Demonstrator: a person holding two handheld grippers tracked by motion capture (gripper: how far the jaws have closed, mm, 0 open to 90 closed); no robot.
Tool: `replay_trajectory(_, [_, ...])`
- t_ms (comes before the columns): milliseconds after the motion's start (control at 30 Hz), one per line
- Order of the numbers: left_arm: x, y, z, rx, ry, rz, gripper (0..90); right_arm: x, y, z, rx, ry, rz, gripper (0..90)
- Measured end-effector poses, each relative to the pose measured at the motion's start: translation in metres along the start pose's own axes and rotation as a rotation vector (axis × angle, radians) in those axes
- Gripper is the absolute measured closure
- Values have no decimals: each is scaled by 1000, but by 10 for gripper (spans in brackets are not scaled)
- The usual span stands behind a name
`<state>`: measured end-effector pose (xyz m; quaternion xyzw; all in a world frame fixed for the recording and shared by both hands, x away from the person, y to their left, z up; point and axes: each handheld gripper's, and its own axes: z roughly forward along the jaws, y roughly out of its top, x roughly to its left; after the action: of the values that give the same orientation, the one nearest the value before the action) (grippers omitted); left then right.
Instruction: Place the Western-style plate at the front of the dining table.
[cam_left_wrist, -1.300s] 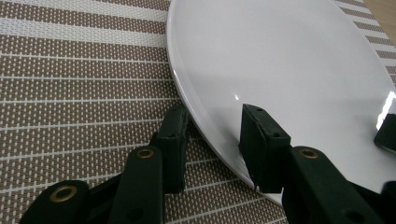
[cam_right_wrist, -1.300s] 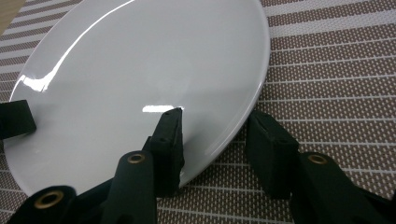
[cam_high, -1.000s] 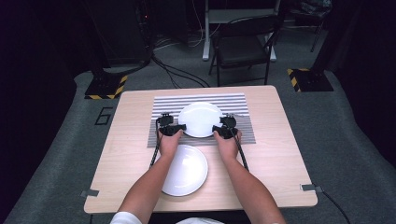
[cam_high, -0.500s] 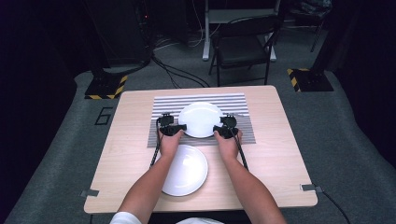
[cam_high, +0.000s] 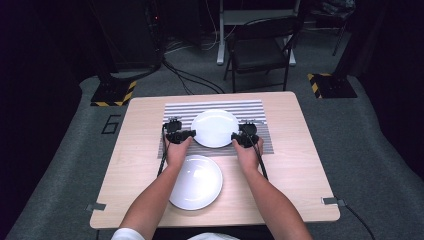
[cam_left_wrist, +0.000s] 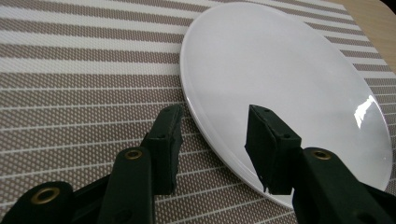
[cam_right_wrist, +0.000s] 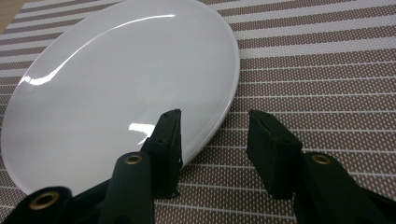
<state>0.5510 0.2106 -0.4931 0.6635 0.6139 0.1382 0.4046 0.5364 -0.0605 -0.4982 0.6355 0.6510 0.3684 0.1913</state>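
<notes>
A white plate (cam_high: 215, 128) lies on a brown-and-white striped placemat (cam_high: 255, 107) at the table's far middle. My left gripper (cam_high: 184, 135) is at the plate's left rim and my right gripper (cam_high: 241, 138) at its right rim. In the left gripper view the left gripper (cam_left_wrist: 215, 140) is open and straddles the plate's (cam_left_wrist: 289, 84) edge, one jaw over the placemat (cam_left_wrist: 84, 84), the other over the plate. In the right gripper view the right gripper (cam_right_wrist: 215, 140) is open in the same way across the edge of the plate (cam_right_wrist: 126, 84), with the placemat (cam_right_wrist: 317, 70) under its outer jaw.
A second white plate (cam_high: 196, 181) sits on the bare wooden table (cam_high: 295, 170) nearer the person, between the forearms. A folding chair (cam_high: 260, 50) stands on the floor beyond the table's far edge.
</notes>
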Motion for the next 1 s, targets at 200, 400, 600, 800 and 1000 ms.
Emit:
replay_trajectory(200, [-2, 2, -5, -10, 8, 3, 530, -1, 2, -9, -13, 2, -20, 536])
replay_trajectory(400, [-3, 5, -14, -19, 16, 56, 521, 1, 3, -15, -15, 14, -41, 528])
replay_trajectory(600, [0, 6, -23, -20, 18, 96, 521, 1, 5, -24, -28, 21, -52, 522])
replay_trajectory(800, [4, 9, -40, -35, 15, 124, 526, 0, 8, -37, -44, 33, -62, 518])
replay_trajectory(1000, [15, 10, -58, -50, 8, 125, 517, -1, 9, -51, -54, 53, -83, 509])
